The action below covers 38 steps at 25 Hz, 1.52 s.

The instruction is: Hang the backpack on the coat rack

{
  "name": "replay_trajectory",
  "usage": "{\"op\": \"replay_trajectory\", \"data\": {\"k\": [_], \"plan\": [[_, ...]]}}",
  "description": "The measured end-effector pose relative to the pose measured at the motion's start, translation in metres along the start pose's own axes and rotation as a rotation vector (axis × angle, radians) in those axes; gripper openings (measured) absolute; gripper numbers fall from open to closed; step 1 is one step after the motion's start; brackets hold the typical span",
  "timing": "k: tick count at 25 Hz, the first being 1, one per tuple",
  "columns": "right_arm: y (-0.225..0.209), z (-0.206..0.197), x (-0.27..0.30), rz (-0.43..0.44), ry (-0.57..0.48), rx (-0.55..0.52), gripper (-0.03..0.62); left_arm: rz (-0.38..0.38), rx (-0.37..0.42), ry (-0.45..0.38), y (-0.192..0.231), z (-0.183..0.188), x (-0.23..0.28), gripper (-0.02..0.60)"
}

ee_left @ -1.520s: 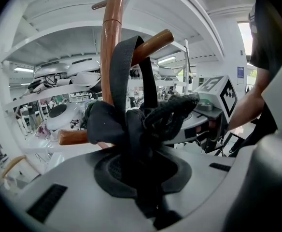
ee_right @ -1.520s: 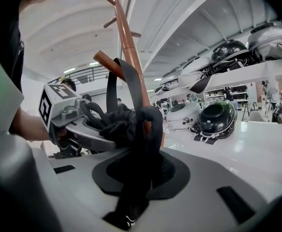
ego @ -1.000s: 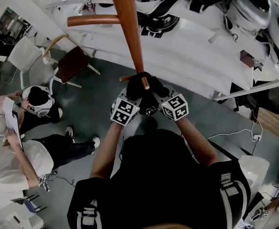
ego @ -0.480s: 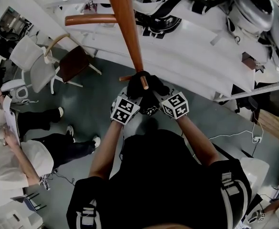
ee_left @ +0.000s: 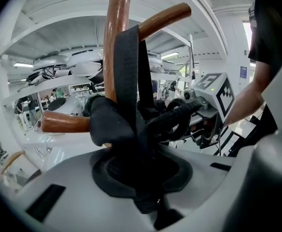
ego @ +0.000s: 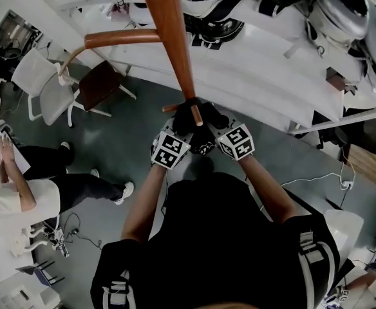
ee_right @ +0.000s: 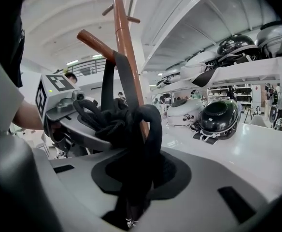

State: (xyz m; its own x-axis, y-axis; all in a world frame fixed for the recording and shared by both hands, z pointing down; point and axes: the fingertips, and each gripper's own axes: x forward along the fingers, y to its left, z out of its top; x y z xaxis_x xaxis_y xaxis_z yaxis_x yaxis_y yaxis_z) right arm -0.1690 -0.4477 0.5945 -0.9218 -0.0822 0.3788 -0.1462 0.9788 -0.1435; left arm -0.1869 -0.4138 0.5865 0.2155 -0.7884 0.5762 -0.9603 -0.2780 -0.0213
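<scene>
Now both tongs [ego: 199, 140] looser on backpack [ego: 187, 114]

Glossy wooden coat rack [ego: 172, 37], matt cloth strap [ee_left: 127, 76]

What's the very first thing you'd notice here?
A tall wooden coat rack rises up the middle, with a black backpack bunched against its pole. The left gripper and right gripper pinch its straps, their jaws just easing open. Shiny helmets line the white shelves on the right.
</scene>
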Motion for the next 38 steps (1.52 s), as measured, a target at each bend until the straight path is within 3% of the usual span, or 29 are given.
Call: {"op": "replay_trajectory", "data": {"k": [7, 14, 25, 31, 35, 38], "plan": [[0.001, -0.008, -0.003, -0.01, -0.03, 0.089, 0.143, -0.032, -0.029, -0.035, -0.007, -0.005, -0.006, 0.14], [0.01, -0.01, -0.019, -0.06, -0.073, 0.07, 0.199, -0.059, -0.045, -0.067, -0.015, -0.007, -0.017, 0.207], [0.038, -0.021, -0.049, -0.172, -0.118, 0.121, 0.2, -0.041, -0.058, -0.098, -0.015, -0.024, -0.059, 0.222], [0.055, -0.022, -0.062, -0.229, -0.131, 0.117, 0.139, -0.012, -0.044, -0.198, -0.006, -0.027, -0.093, 0.113], [0.072, -0.026, -0.068, -0.244, -0.107, 0.075, 0.015, -0.039, -0.042, -0.198, -0.008, -0.037, -0.107, 0.072], [0.088, -0.026, -0.07, -0.245, -0.097, 0.047, 0.015, -0.073, -0.034, -0.201, -0.014, -0.043, -0.116, 0.041]]}}
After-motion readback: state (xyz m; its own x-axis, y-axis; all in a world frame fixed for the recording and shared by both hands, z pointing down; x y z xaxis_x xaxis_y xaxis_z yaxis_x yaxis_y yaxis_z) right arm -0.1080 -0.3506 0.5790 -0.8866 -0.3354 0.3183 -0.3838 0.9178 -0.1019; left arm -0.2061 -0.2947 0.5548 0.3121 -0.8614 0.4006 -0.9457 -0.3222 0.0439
